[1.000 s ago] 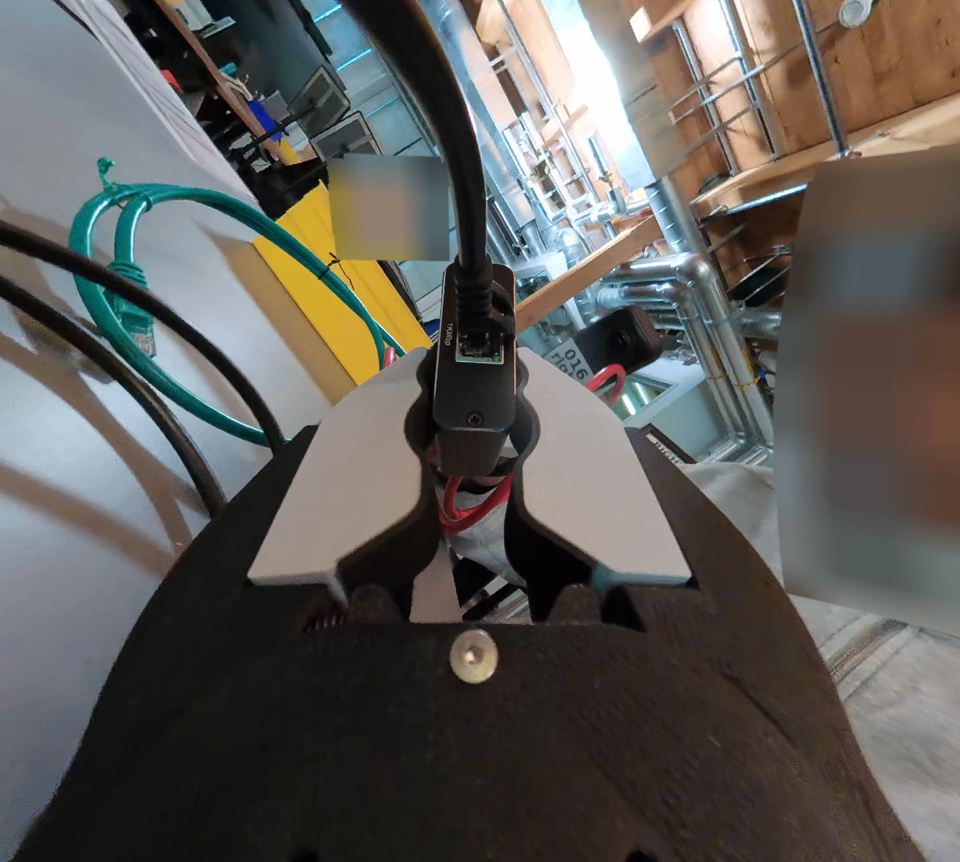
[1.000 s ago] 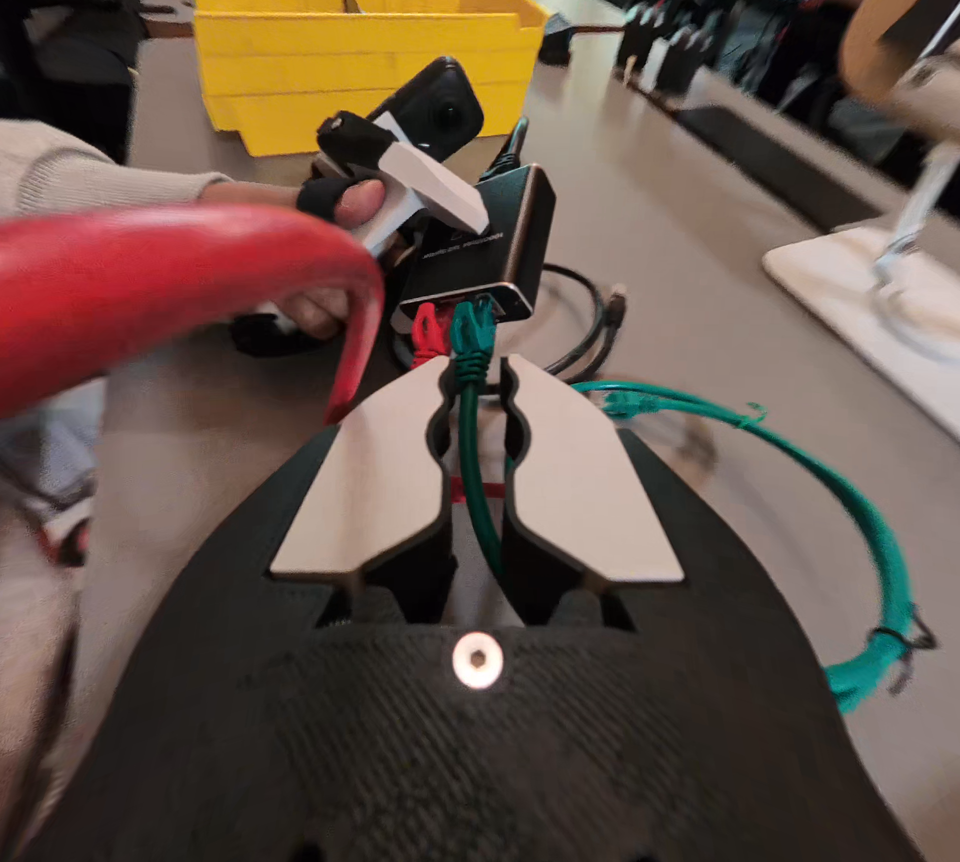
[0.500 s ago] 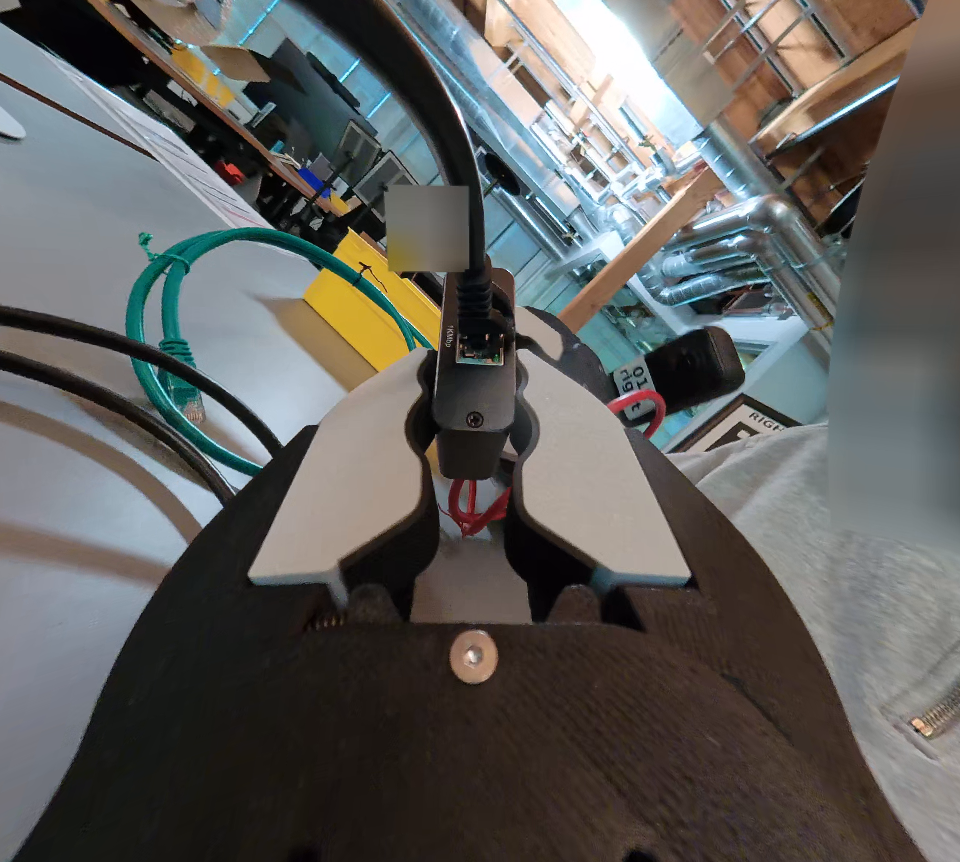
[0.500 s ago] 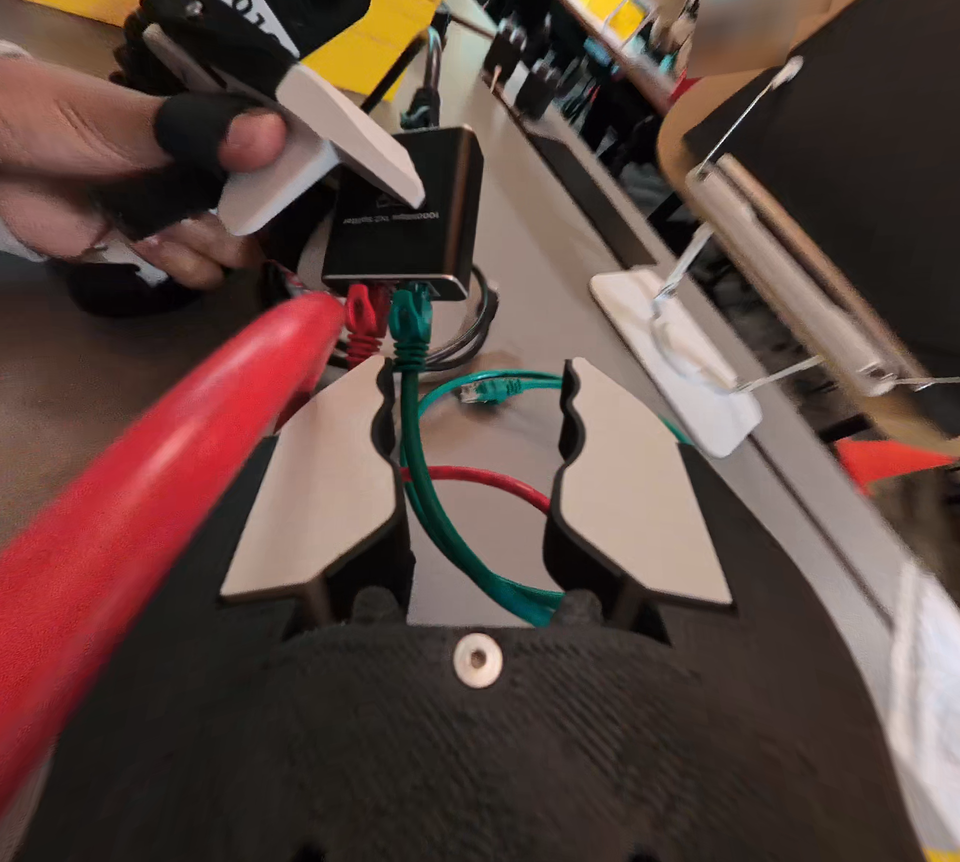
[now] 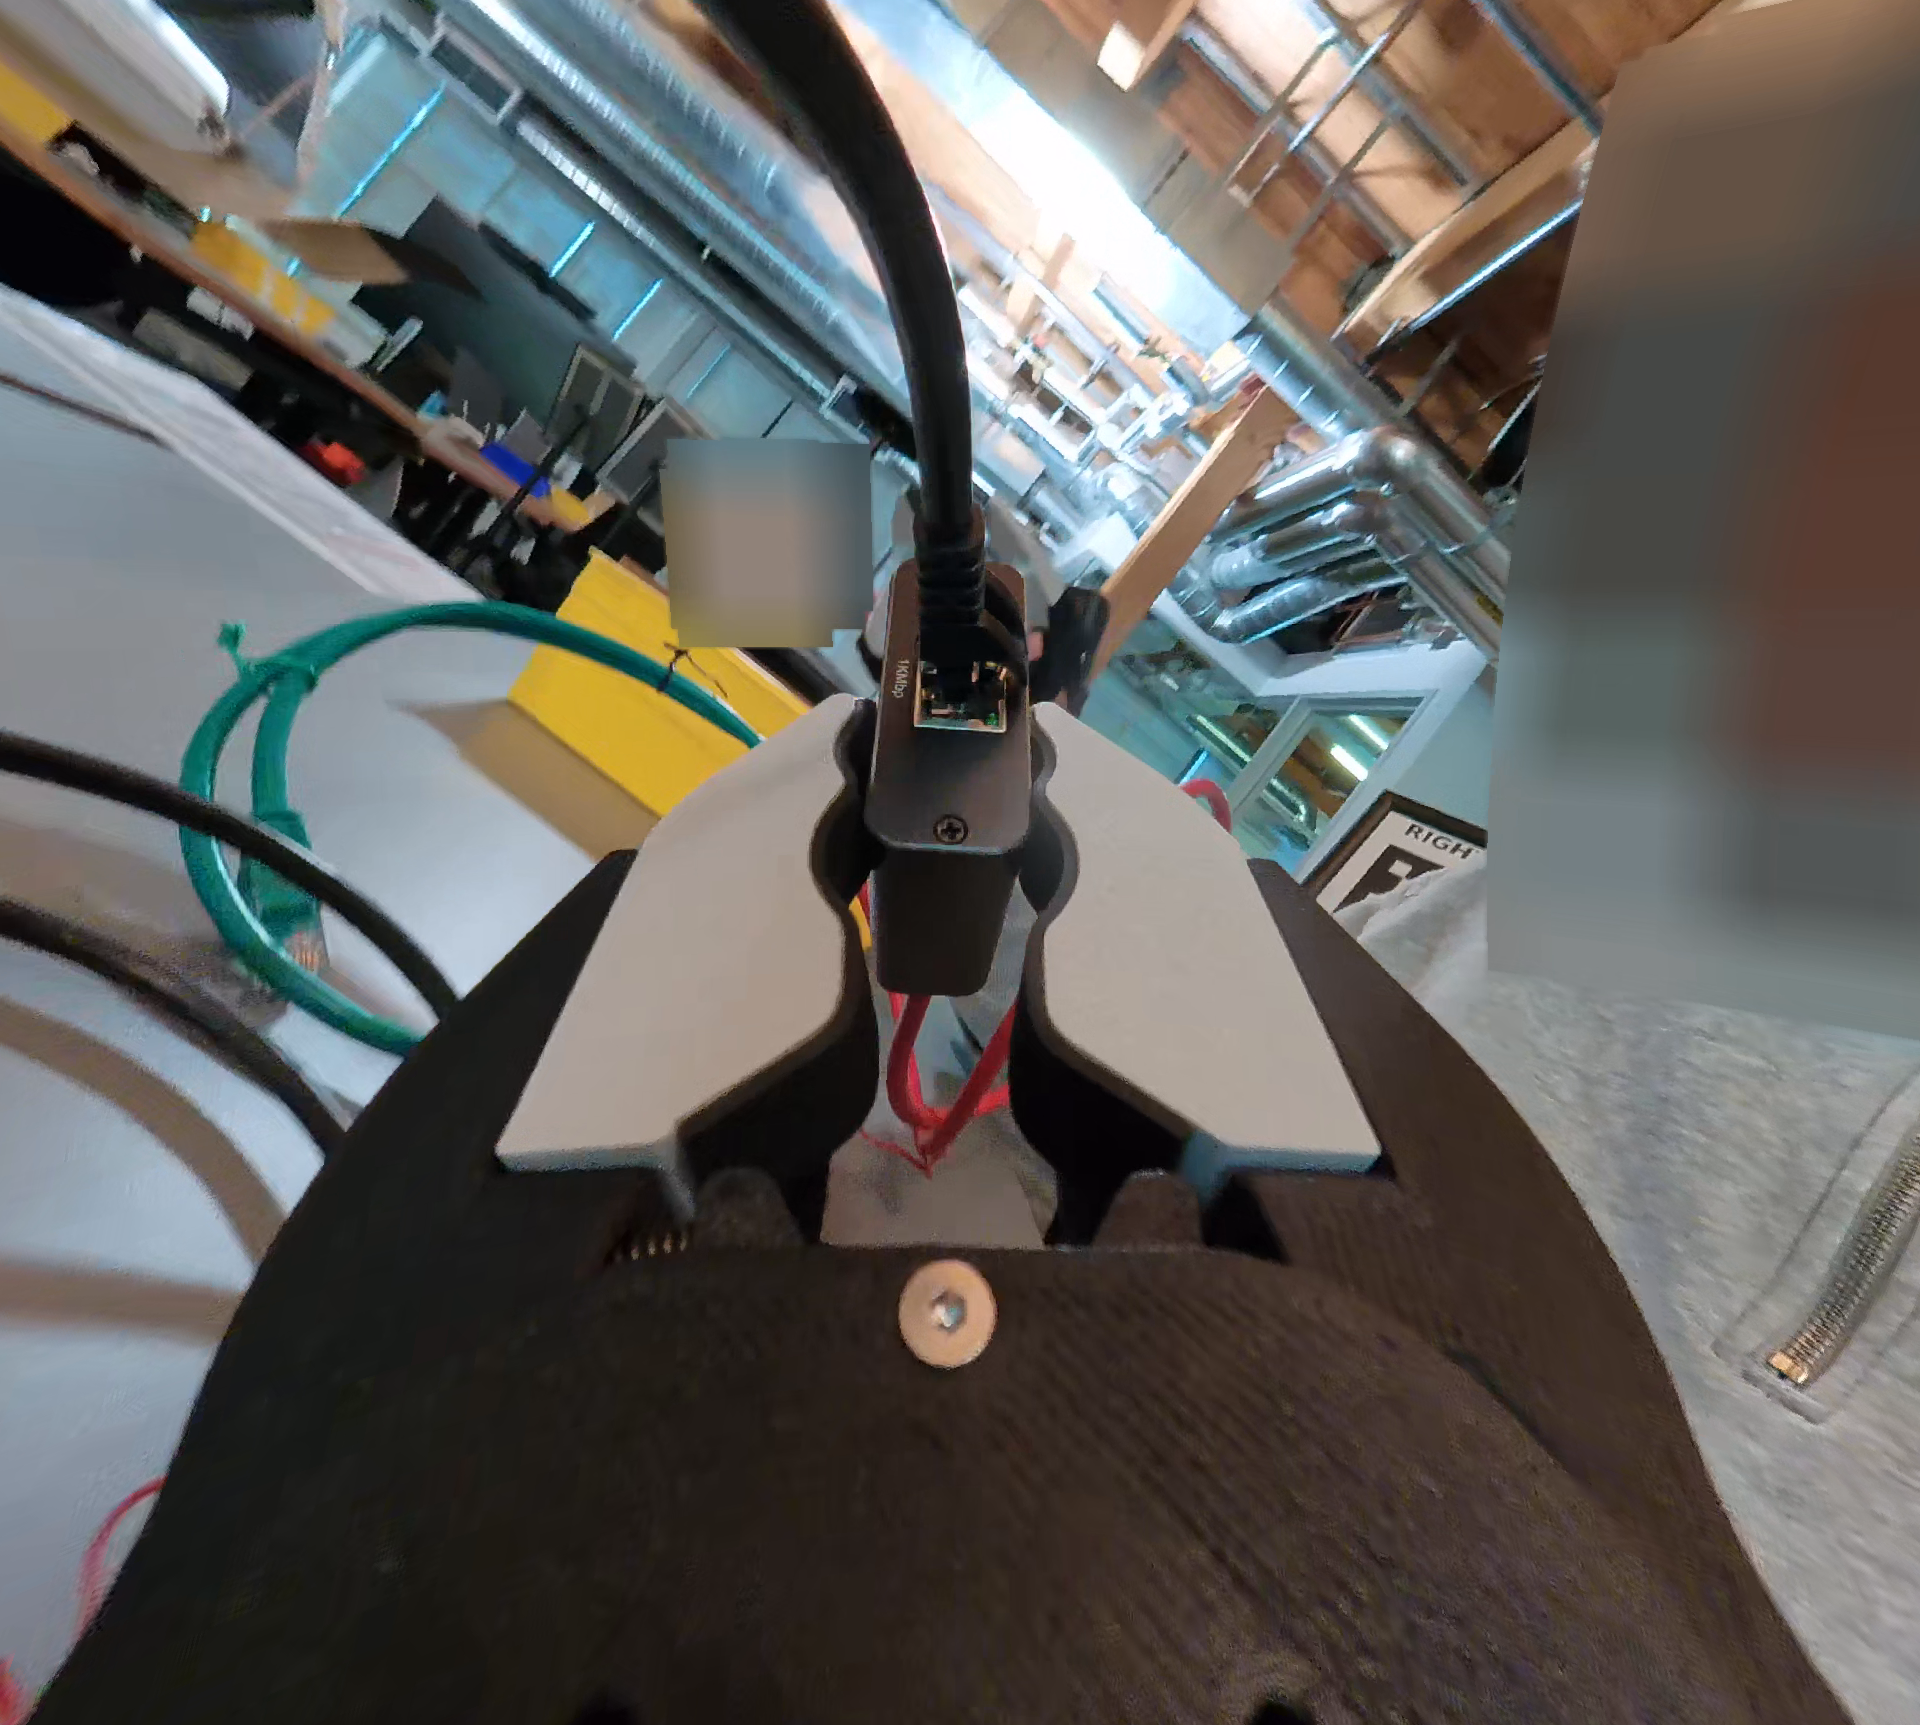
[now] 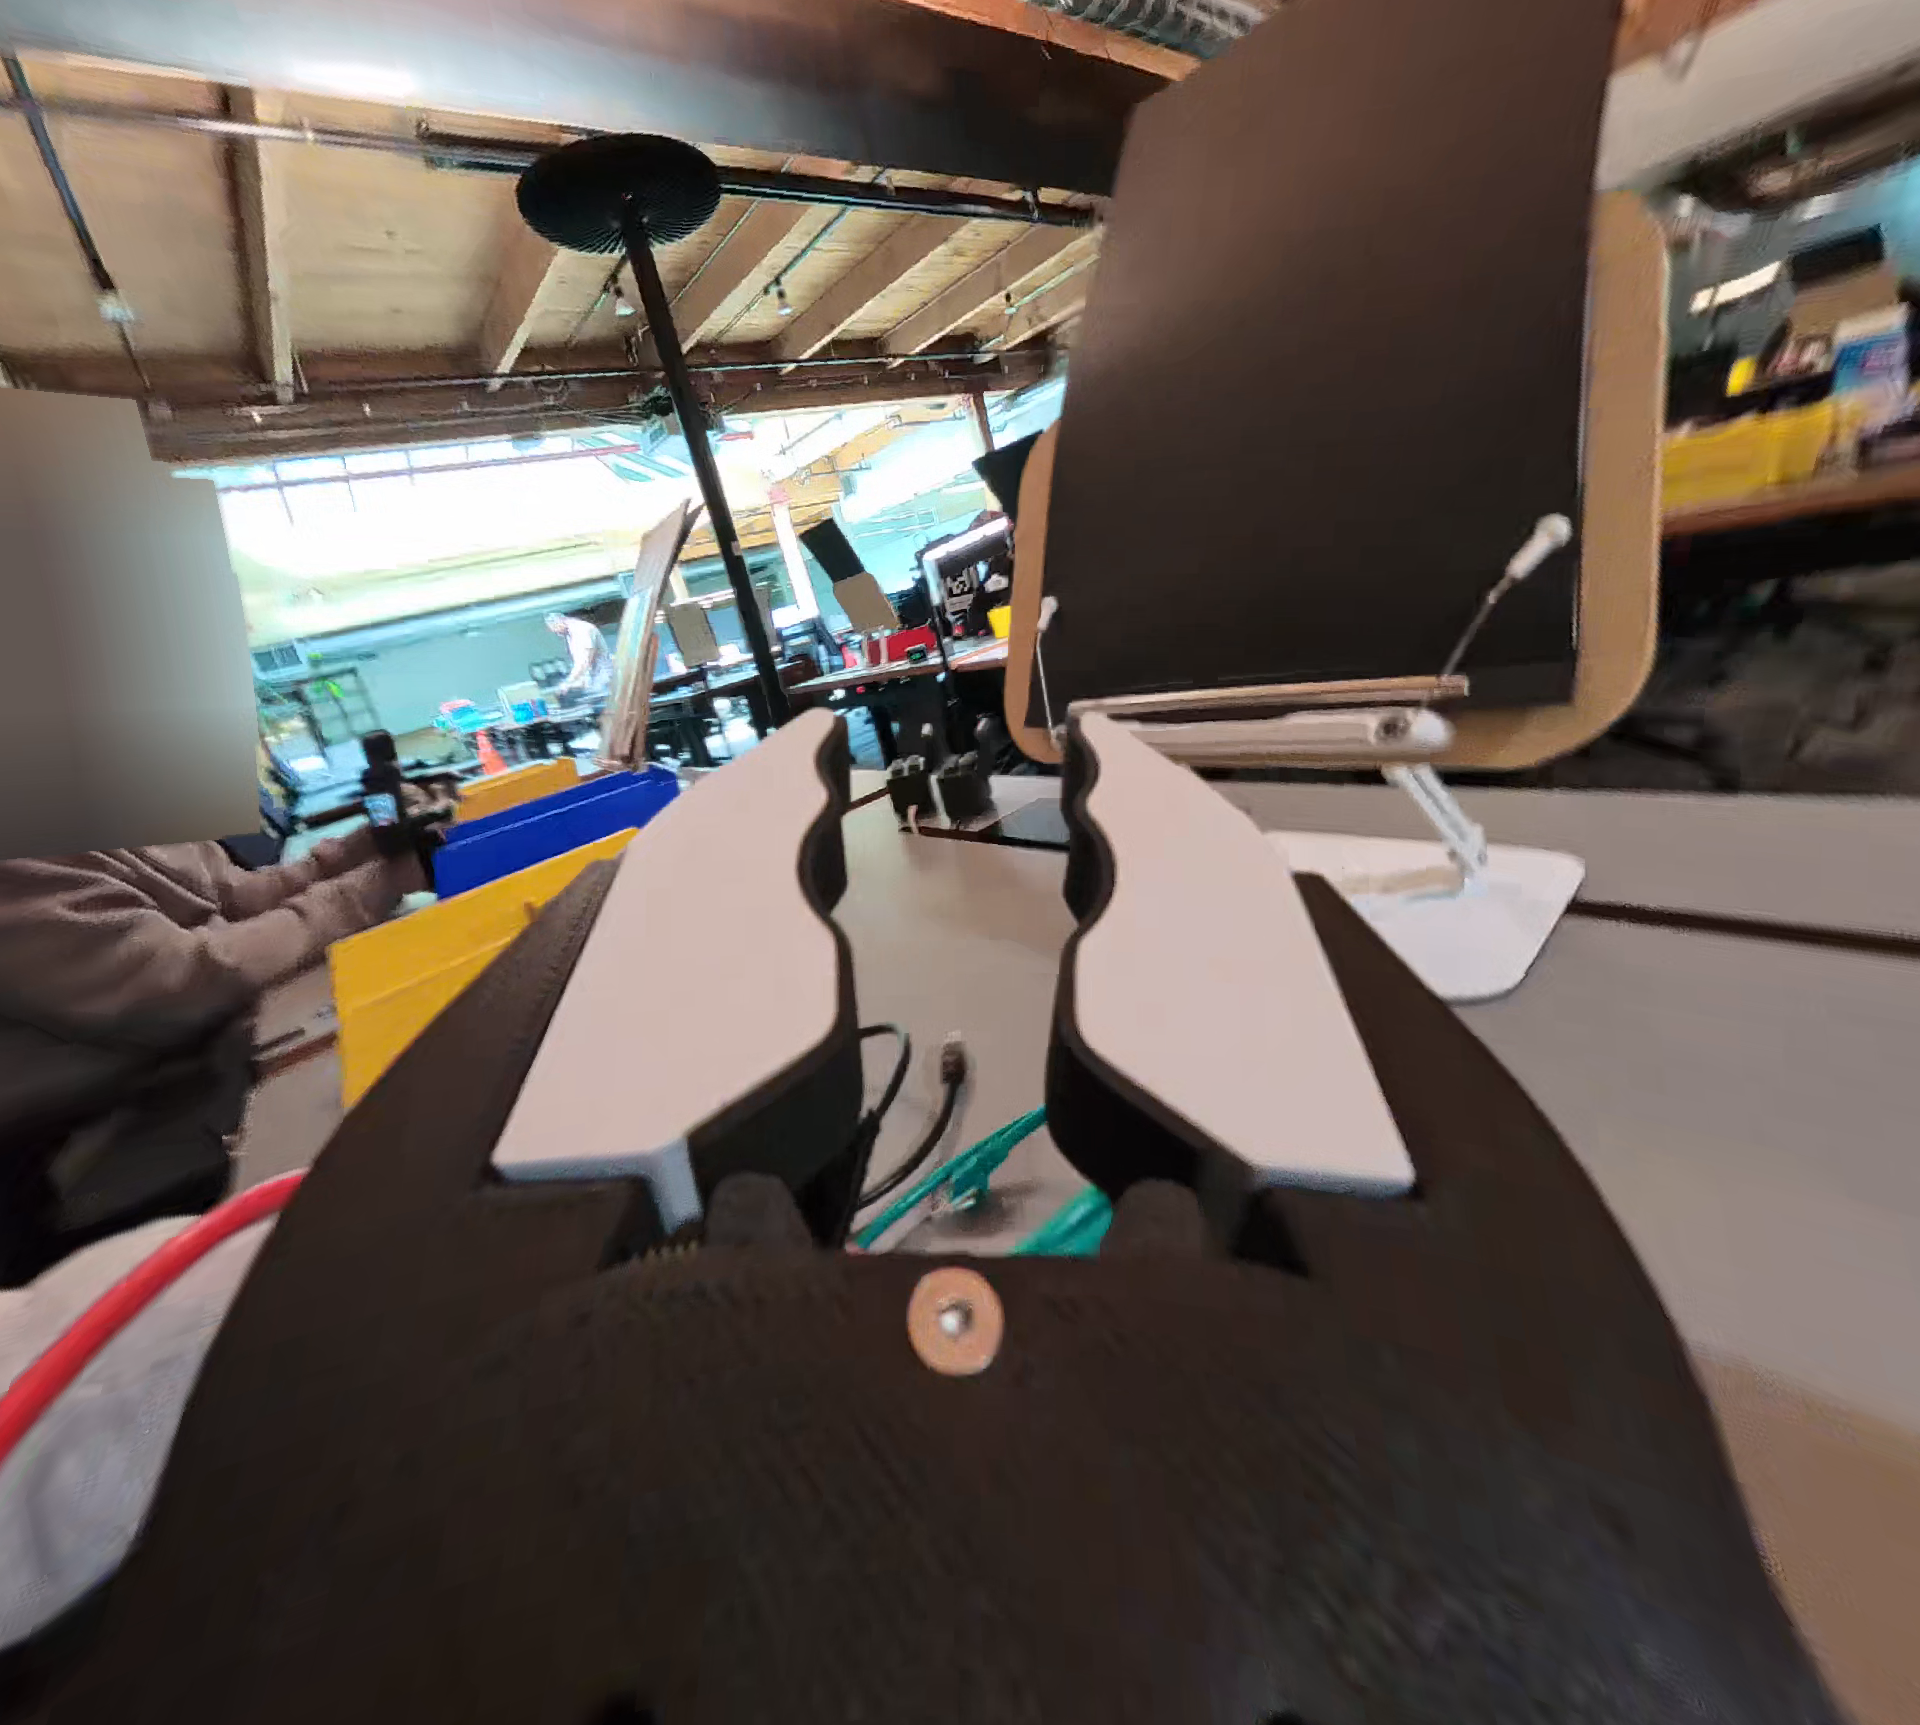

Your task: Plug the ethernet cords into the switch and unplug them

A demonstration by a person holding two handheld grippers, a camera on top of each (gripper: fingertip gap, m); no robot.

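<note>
- Between your left gripper fingers, switch clamped, black cord plugged; keep it steady
- right gripper released, empty; bring it to the green cord, pinch near plug

left gripper: clamped, tilted up | right gripper: fingers apart, empty

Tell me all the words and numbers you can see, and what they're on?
I won't read any writing out, only say where it sits.
Small white print: on the black switch, beside its port.
Bold black letters: on a black-framed sign, far right.
Right wrist view: nothing readable.
</note>
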